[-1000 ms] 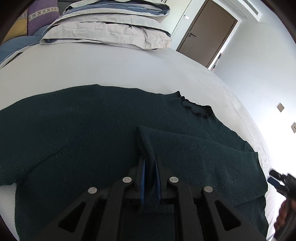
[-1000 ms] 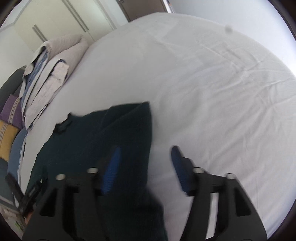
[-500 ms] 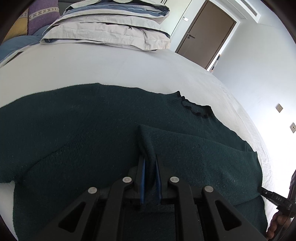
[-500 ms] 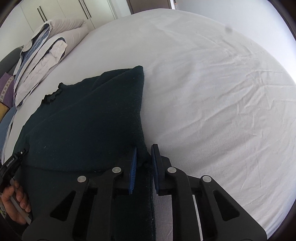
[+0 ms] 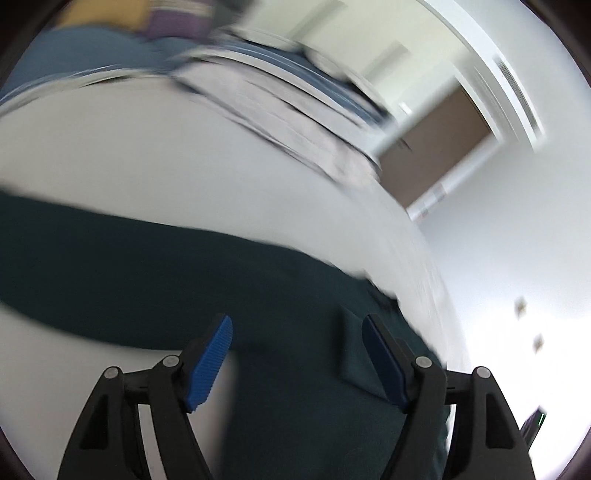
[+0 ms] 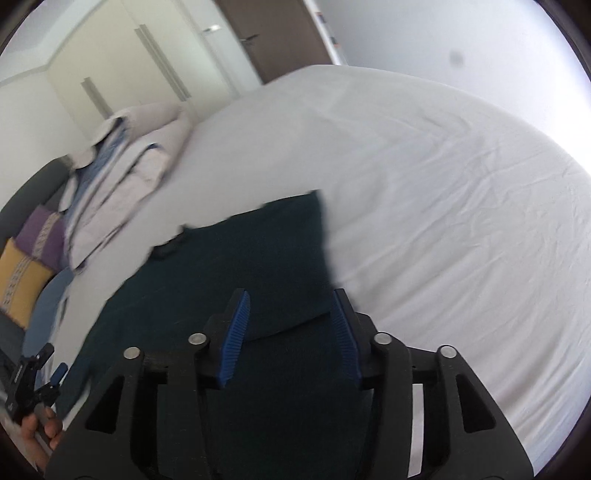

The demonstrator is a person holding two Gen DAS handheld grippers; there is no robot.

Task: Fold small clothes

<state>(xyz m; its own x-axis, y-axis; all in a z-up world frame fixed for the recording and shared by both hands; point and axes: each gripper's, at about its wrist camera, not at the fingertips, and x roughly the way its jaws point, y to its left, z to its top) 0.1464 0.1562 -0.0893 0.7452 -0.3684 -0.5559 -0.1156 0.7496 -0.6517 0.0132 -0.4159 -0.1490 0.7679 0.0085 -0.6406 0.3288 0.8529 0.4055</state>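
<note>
The dark green sweater point(image 6: 221, 295) lay spread on the bed point(image 6: 443, 184), out on the white sheet, and both tools were off it! The left tool point(image 5: 297, 354) hung above the knit with its blue pads point(image 5: 208, 363) spread wide, nothing between them, the cloth running under and past both fingers. That view was badly smeared, so the sweater's far edge read only as a dark band point(image 5: 147, 266) across the pale sheet, with a folded flap point(image 5: 356, 350) lying near the right-hand pad.

Over on the other side, the right tool point(image 6: 291, 334) was released as well, pads point(image 6: 234, 338) parted and the gap showing only sweater below. A folded-over panel point(image 6: 280, 258) sat on top of the garment there, its straight edge running along the sheet on the right and its lower edge crossing between the fingers. The frilled neckline point(image 6: 168, 247) showed at the sweater's far left, toward the headboard end.

At the lower left of the right wrist view, the left tool point(image 6: 33, 384) appeared small, held in the person's left hand point(image 6: 40, 432), just beside the sweater's edge.

Behind it all: a stack of folded bedding point(image 6: 122, 177), a purple cushion point(image 6: 42, 236) and a yellow cushion point(image 6: 20, 280), wardrobe doors point(image 6: 147, 66) and a brown door point(image 6: 273, 33).
</note>
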